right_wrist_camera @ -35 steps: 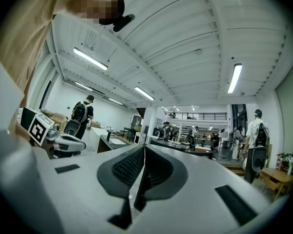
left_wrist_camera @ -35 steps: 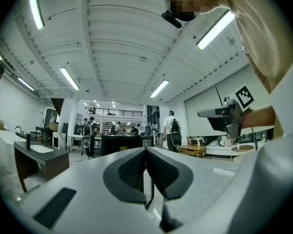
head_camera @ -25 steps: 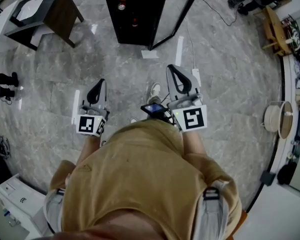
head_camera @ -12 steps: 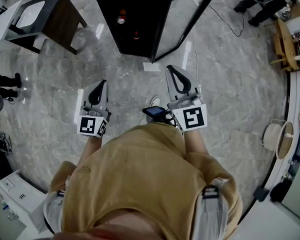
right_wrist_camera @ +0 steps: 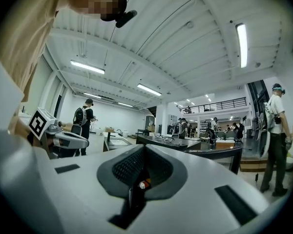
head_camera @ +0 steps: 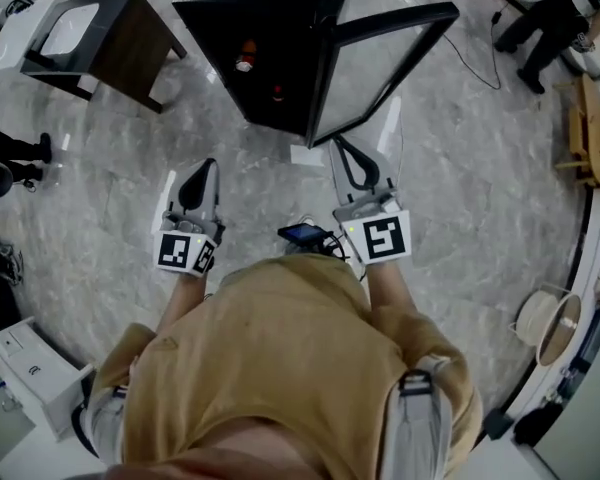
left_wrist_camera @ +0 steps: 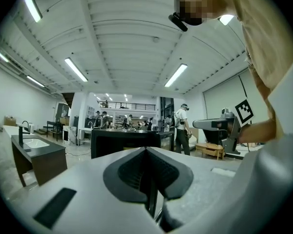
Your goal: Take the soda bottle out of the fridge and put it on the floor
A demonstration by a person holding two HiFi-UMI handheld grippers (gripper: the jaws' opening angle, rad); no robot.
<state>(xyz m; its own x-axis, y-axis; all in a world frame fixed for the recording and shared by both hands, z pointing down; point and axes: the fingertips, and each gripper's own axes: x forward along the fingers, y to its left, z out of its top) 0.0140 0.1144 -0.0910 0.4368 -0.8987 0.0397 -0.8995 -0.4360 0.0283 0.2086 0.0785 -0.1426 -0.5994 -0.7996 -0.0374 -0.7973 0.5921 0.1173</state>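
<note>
Since a second ago the fridge [head_camera: 215,13] has drawn in from the far edge at 12 o'clock to just ahead of both claws, as the person walks up to it. At 10 o'clock the left claw [head_camera: 207,166] is pinched fully closed on nothing. Inside the fridge stands the soda bottle [head_camera: 245,56], pale-capped, with a smaller red-topped thing [head_camera: 277,93] at its 5 o'clock (spectacles lie on the fridge's top). At 1 o'clock the right claw [head_camera: 338,141], also pinched closed and empty, sits just beside the lower corner of the open glass door [head_camera: 375,68]. I judge the risks to be clipping that door, arriving with claws unopened, or toppling the red-topped neighbour while reaching in.
</note>
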